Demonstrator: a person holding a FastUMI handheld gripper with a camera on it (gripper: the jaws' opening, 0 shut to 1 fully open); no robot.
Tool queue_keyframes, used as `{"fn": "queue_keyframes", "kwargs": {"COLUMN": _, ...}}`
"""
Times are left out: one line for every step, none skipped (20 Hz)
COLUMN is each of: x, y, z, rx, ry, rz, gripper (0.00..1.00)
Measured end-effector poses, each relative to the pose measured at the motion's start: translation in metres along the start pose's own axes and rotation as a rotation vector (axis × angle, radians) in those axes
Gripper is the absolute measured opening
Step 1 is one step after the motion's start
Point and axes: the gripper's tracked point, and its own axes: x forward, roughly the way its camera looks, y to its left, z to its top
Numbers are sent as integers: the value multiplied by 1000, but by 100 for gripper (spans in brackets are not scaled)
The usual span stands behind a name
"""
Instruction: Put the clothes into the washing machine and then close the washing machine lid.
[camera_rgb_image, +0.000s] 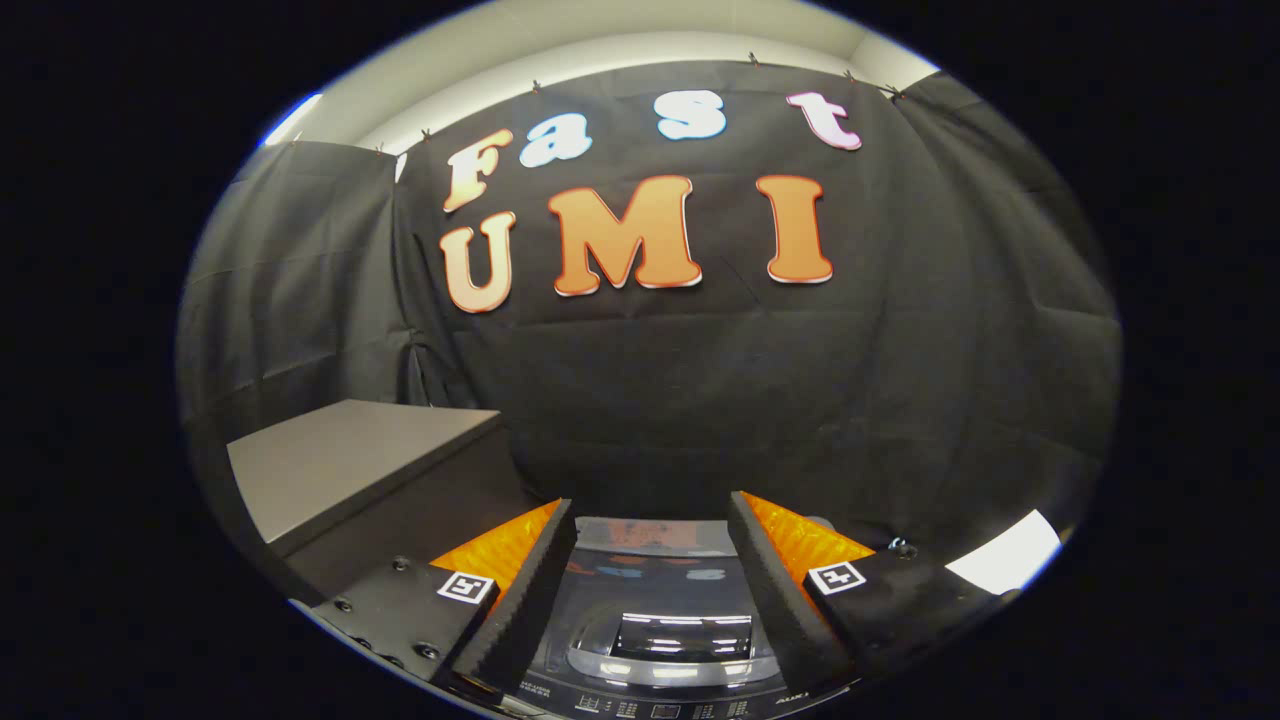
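My claw (650, 590) hangs spread and empty above the washer (660, 650), its lid (665, 640) down: either start or finish.

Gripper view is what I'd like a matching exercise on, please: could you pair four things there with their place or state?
Things:
1. washing machine lid
2. grey box
3. black cloth wall
4. gripper

Place or state:
A. jaws open, holding nothing
B. to the left of the jaws
C. behind the machine, beyond the jaws
D. down between the jaws

Pairs: 1-D, 2-B, 3-C, 4-A
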Motion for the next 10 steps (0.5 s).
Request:
{"fn": "queue_keyframes", "kwargs": {"x": -15, "y": 2, "z": 7, "rx": 5, "ry": -31, "rz": 14, "gripper": 98}}
{"fn": "queue_keyframes", "kwargs": {"x": -28, "y": 5, "z": 15, "rx": 7, "ry": -57, "rz": 21, "gripper": 98}}
{"fn": "queue_keyframes", "kwargs": {"x": -40, "y": 7, "z": 22, "rx": 3, "ry": -82, "rz": 29, "gripper": 98}}
{"fn": "queue_keyframes", "kwargs": {"x": -51, "y": 10, "z": 30, "rx": -6, "ry": -109, "rz": 35, "gripper": 98}}
{"fn": "queue_keyframes", "kwargs": {"x": -59, "y": 11, "z": 37, "rx": -15, "ry": -131, "rz": 38, "gripper": 98}}
{"fn": "queue_keyframes", "kwargs": {"x": -69, "y": 13, "z": 44, "rx": -23, "ry": -151, "rz": 42, "gripper": 98}}
{"fn": "queue_keyframes", "kwargs": {"x": -79, "y": 13, "z": 48, "rx": -33, "ry": -166, "rz": 42, "gripper": 98}}
{"fn": "queue_keyframes", "kwargs": {"x": -88, "y": 13, "z": 50, "rx": -39, "ry": -179, "rz": 42, "gripper": 98}}
{"fn": "queue_keyframes", "kwargs": {"x": -99, "y": 13, "z": 51, "rx": -37, "ry": -188, "rz": 42, "gripper": 98}}
{"fn": "queue_keyframes", "kwargs": {"x": -109, "y": 10, "z": 51, "rx": -27, "ry": -195, "rz": 41, "gripper": 98}}
